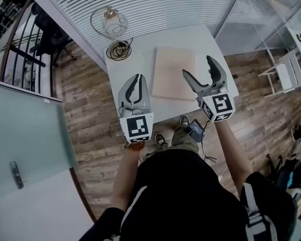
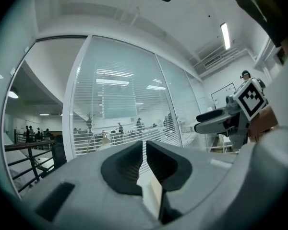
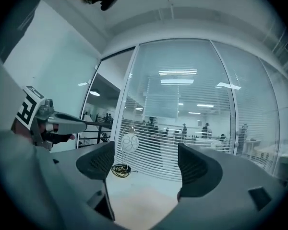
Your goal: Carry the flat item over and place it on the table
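The flat item is a pale wooden board (image 1: 173, 73) lying flat on the white table (image 1: 135, 59), near its middle. My right gripper (image 1: 197, 67) stands open over the board's right edge, with nothing between its fingers. In the right gripper view the board (image 3: 144, 206) shows below the spread jaws of that gripper (image 3: 149, 167). My left gripper (image 1: 136, 79) is shut and empty, hovering left of the board above the table's front left part. Its closed jaws point up and away in the left gripper view (image 2: 144, 163), where the right gripper (image 2: 221, 120) shows at the right.
A wire-frame lamp (image 1: 113, 24) and a coiled cord (image 1: 119, 49) sit at the table's far left corner. Glass walls with blinds (image 1: 155, 4) run behind the table. The wooden floor (image 1: 88, 99) surrounds it, and white furniture (image 1: 286, 69) stands at the right.
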### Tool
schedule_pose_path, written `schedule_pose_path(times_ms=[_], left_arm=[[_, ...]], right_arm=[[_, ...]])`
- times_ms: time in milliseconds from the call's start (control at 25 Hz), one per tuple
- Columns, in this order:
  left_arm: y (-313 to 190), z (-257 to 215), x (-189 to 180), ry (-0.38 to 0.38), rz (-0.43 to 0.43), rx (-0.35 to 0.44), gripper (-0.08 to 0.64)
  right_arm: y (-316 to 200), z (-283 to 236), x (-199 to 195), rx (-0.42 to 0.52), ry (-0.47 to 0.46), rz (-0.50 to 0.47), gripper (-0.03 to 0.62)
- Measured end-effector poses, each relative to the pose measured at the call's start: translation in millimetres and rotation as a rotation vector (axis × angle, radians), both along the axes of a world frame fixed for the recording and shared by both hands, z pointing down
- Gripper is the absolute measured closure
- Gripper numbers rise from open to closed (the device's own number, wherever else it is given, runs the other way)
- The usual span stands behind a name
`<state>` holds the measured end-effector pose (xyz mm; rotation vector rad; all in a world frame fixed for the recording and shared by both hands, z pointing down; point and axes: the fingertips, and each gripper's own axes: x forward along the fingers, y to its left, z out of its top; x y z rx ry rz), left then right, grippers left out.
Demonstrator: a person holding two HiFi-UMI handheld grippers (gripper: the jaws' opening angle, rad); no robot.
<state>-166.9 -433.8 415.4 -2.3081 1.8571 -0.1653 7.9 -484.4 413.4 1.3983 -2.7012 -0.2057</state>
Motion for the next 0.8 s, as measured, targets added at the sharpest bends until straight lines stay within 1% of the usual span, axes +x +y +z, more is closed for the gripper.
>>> schedule_pose_path(times_ms=[160,400,520,640,680,720,760,800], left_arm=[[1,-11,6,-0.006,0.016,0.026,0.525],[3,-18,13,-0.007,0.022,0.042,0.525],[5,-18,16,-0.001,0.025,0.043,0.525],[6,-14,19,0.008,0.033,0.037,0.525],[6,-12,20,0.008,0.037,0.035,0.525],[7,-10,21,0.007,0.042,0.033,0.525],[8,-9,23,0.006,0.045,0.032,0.525],[9,-7,24,0.008,0.046,0.03,0.525]], right_arm=[[15,-23,-5,0.072,-0.014,0.001,0.172],[37,-45,-6,0.132,-0.027,-0.013,0.173],[47,-49,0,0.158,-0.039,-0.001,0.175],[55,-42,2,0.175,-0.042,-0.006,0.188],[57,-39,4,0.182,-0.035,0.0,0.218],[59,-35,5,0.191,-0.023,0.011,0.332],[61,-33,7,0.198,-0.013,0.019,0.383],[63,-31,7,0.197,-0.009,0.021,0.383]])
